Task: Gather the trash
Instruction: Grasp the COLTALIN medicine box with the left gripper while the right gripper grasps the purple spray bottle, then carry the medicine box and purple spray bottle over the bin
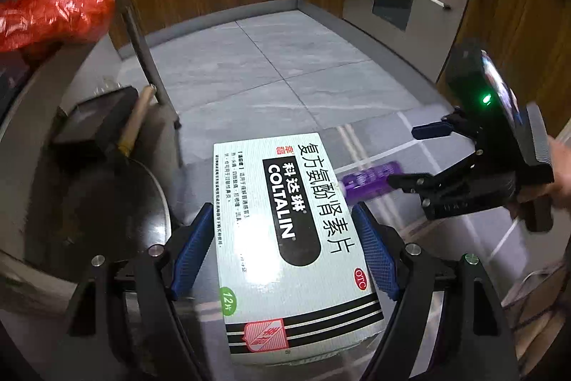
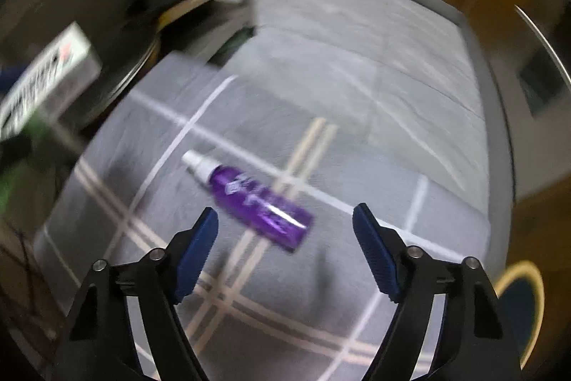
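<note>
Left wrist view first: the left gripper (image 1: 283,256) is clamped across a white medicine box (image 1: 289,238), blue pads pressed to its two long sides, the box carried clear of the grey floor (image 1: 285,66). Off to the right the right gripper (image 1: 410,156) hangs over a purple streak on the rug — the spray bottle (image 1: 371,179), half hidden behind the box's edge. At left a dark round pan (image 1: 107,202) with a wooden handle, and red plastic bags (image 1: 53,16) above it. Where the box is meant to go I cannot see; no bin shows here.

Right wrist view now: the right gripper (image 2: 285,238) stands wide and empty, pointing down at the purple spray bottle (image 2: 255,199), which lies slantwise on the grey lined rug (image 2: 357,291), white cap up-left. To do this well, I'd say turn the wrist so the pads meet the bottle's round sides across its body, mid-length — not end to end — and settle before squeezing, since a round bottle will likely roll. The whole frame is smeared with motion: the label is unreadable, and the box at far left (image 2: 46,77) is only a blur. A dark mat with a yellow rim (image 2: 517,302) is cut off lower right.
</note>
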`<state>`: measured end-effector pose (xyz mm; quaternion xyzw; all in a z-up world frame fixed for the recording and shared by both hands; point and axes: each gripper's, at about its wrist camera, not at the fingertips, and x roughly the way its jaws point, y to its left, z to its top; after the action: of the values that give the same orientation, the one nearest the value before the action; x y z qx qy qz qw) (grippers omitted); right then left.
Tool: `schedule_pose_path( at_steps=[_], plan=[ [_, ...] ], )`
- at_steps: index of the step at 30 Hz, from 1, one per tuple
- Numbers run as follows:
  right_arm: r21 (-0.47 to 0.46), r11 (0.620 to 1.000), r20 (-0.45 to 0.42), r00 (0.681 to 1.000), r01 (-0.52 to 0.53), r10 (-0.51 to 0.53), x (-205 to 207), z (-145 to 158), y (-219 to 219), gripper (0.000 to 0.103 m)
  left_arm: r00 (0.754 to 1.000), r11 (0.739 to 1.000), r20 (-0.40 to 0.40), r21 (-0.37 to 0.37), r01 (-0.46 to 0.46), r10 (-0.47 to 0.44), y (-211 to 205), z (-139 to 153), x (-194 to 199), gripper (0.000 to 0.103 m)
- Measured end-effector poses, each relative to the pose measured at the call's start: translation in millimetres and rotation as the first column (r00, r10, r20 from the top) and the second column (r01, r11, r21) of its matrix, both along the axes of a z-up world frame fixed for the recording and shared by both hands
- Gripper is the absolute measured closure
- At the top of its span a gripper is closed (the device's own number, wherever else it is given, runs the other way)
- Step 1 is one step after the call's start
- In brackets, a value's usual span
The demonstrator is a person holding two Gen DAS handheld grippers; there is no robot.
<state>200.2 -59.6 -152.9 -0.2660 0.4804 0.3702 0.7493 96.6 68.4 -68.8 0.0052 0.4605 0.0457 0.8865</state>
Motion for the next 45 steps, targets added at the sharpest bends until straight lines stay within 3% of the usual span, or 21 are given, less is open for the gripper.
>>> schedule_pose_path(
  at_steps=[4, 9, 12, 17, 22, 32, 45],
  plan=[
    [-0.057, 0.993, 0.015, 0.994, -0.103, 0.104, -10.9, -20.4, 27.8, 0.028, 0.999, 0.999, -0.023, -0.042, -0.027, 0.026, 8.9, -10.1, 0.2, 0.027],
    [-0.092, 0.985, 0.005, 0.989, -0.145, 0.147, -14.2, -37.9, 46.3, 0.031, 0.998, 0.998, -0.048, -0.047, -0.030, 0.028, 20.3, -18.6, 1.2, 0.027],
    [-0.130, 0.980, 0.021, 0.988, -0.152, 0.156, -15.1, -45.2, 49.4, 0.040, 0.998, 0.998, -0.052, -0.060, -0.031, 0.028, 21.9, -20.1, 3.3, 0.027],
    [-0.154, 0.982, -0.016, 0.994, -0.112, 0.110, -5.1, -52.6, 46.3, 0.066, 0.998, 0.997, -0.057, -0.074, -0.025, 0.021, 20.0, -21.3, 7.3, 0.027],
    [-0.137, 0.982, -0.080, 0.990, -0.127, 0.117, -10.8, -50.5, 44.7, 0.069, 0.998, 0.998, -0.055, -0.060, 0.002, -0.005, 13.9, -21.1, 7.7, 0.027],
    [-0.085, 0.995, -0.048, 0.997, -0.058, 0.055, -19.7, -7.9, 18.5, 0.070, 0.999, 0.999, -0.036, -0.027, 0.035, -0.036, 2.4, -13.6, 5.5, 0.027],
    [0.024, 0.990, 0.070, 0.987, 0.142, -0.143, -20.9, 69.8, -87.2, 0.070, 0.993, 0.993, 0.005, -0.019, 0.120, -0.120, -49.8, 1.9, 19.3, 0.027]
  ],
)
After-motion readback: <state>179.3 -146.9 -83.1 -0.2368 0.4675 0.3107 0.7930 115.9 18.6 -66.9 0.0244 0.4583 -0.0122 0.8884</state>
